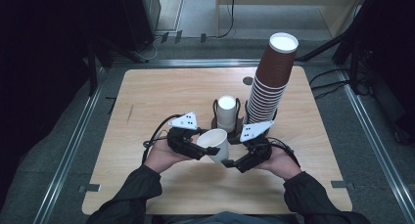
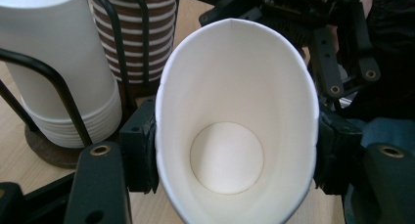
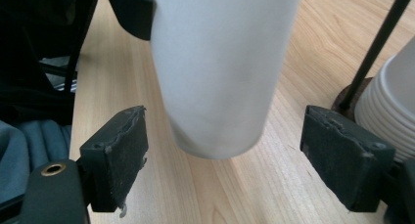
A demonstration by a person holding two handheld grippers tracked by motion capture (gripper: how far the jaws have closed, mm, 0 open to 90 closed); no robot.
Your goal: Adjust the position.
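A: Where's the white paper cup (image 1: 214, 144)?
B: Mid-bench, pinched at its rim by the left gripper (image 1: 204, 148) jaws.
A: The right gripper (image 1: 228, 162)?
B: Jaws spread, pads clear of the cup's base. Cup stacks crowd twelve o'clock; six o'clock bench (image 1: 147, 87) edge is open.

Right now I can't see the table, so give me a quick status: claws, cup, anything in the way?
Left claw shut on white cup, rim squeezed oval. Right claw open around cup's base, pads clear. Cup rack and tall brown stack just behind.
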